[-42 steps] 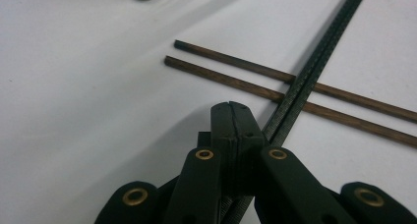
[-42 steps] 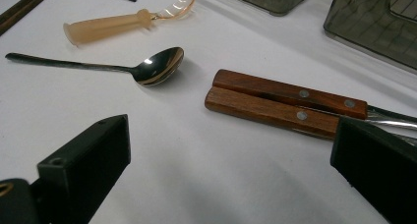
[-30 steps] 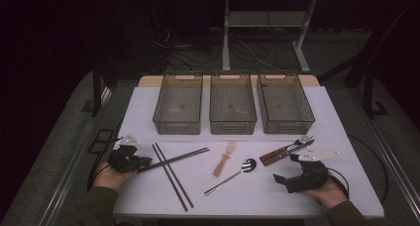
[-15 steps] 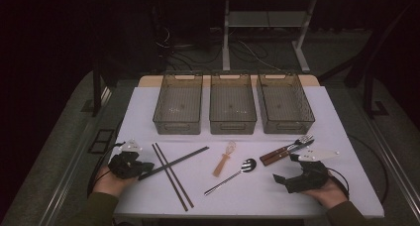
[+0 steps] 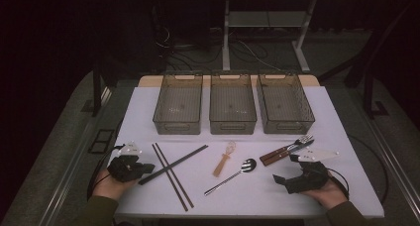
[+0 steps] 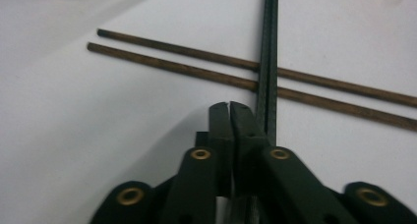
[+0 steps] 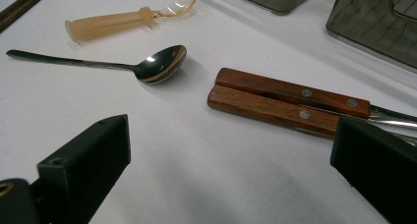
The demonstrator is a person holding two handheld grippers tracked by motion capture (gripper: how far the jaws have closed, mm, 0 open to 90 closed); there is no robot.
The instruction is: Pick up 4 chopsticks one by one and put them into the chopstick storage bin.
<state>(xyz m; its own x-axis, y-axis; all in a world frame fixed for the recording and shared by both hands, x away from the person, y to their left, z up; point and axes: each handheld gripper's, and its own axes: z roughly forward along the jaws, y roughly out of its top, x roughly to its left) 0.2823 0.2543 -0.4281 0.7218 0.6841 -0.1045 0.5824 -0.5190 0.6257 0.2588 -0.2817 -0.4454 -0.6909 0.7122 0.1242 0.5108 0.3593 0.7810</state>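
Left hand-held gripper (image 6: 229,106) shifted along slim black chopsticks (image 6: 268,62).

A dark room, grey floor (image 5: 64,151), desk legs (image 5: 226,35) behind.

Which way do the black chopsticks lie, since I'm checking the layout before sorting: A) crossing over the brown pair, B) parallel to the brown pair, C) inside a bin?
A: the black chopsticks lie across the brown chopsticks, beside the shut left tongs.
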